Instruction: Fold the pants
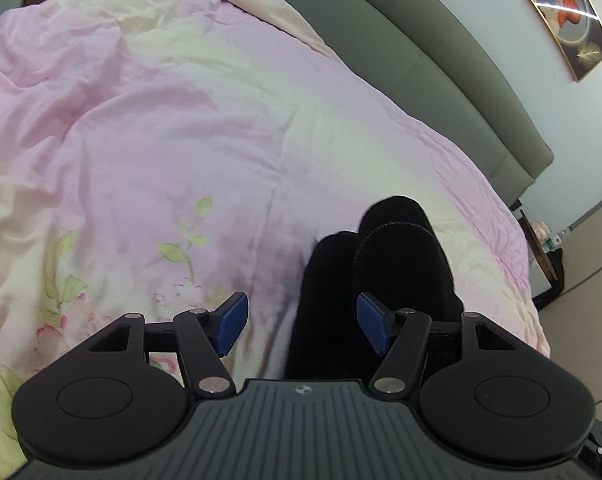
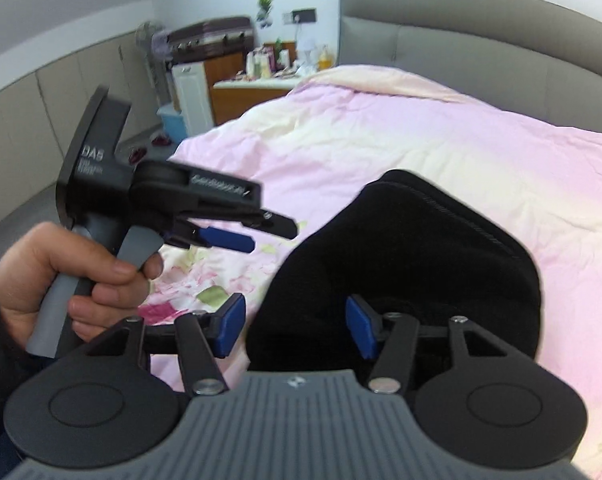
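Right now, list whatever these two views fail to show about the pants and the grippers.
- Left wrist view: the near end of the black pants is hidden behind the left gripper body.
- Right wrist view: the pants' near edge is covered by the right gripper.
- Right wrist view: the left gripper, seen side-on, is motion-blurred.
- Both views: fold layers unreadable on black fabric.

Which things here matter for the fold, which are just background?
In play:
- black pants, bunched on the quilt
- left gripper, jaws open
- right gripper, jaws open
- pink quilt, the work surface

Background:
- grey headboard
- wall picture
- cluttered nightstand
- blue bin
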A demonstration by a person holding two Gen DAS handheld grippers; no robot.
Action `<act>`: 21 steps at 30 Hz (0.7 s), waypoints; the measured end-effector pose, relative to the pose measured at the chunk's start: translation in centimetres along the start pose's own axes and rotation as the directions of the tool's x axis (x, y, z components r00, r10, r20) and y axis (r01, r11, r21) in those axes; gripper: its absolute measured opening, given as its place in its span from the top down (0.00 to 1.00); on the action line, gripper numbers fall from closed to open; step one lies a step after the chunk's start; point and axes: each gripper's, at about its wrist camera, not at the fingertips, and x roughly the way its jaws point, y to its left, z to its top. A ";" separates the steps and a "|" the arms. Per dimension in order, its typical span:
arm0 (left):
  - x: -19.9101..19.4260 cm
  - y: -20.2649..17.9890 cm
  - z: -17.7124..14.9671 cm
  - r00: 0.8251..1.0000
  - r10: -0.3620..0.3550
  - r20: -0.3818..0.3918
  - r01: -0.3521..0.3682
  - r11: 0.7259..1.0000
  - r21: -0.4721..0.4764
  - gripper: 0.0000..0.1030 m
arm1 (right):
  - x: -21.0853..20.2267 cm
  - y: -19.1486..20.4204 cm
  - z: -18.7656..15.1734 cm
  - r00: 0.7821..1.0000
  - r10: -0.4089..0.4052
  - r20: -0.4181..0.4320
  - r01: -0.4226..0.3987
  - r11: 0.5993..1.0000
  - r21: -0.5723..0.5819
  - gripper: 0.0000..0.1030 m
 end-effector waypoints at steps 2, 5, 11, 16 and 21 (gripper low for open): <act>0.0 -0.5 -0.2 0.999 -0.051 -0.021 0.051 0.999 0.007 0.29 | -1.4 -1.2 -0.6 0.998 -0.063 0.014 0.063 0.998 -0.021 0.49; -0.3 -1.4 -0.6 0.995 -0.092 -0.037 0.094 0.995 0.038 0.22 | -2.3 -3.0 -1.9 0.992 -0.129 -0.006 0.128 0.991 -0.038 0.49; 1.1 -3.0 -1.7 0.987 -0.101 -0.128 0.115 0.988 0.105 0.22 | -1.3 -4.1 -3.6 0.986 -0.162 -0.026 0.158 0.980 -0.121 0.63; 2.9 -3.4 -2.8 0.975 -0.093 -0.203 0.121 0.984 0.131 0.24 | 0.2 -3.5 -3.3 0.988 -0.153 -0.015 0.147 0.970 -0.194 0.78; 2.4 -2.4 -2.6 0.980 -0.105 -0.169 0.119 0.990 0.078 0.62 | -0.8 -2.1 -3.4 0.998 -0.062 -0.024 0.053 0.957 -0.285 0.97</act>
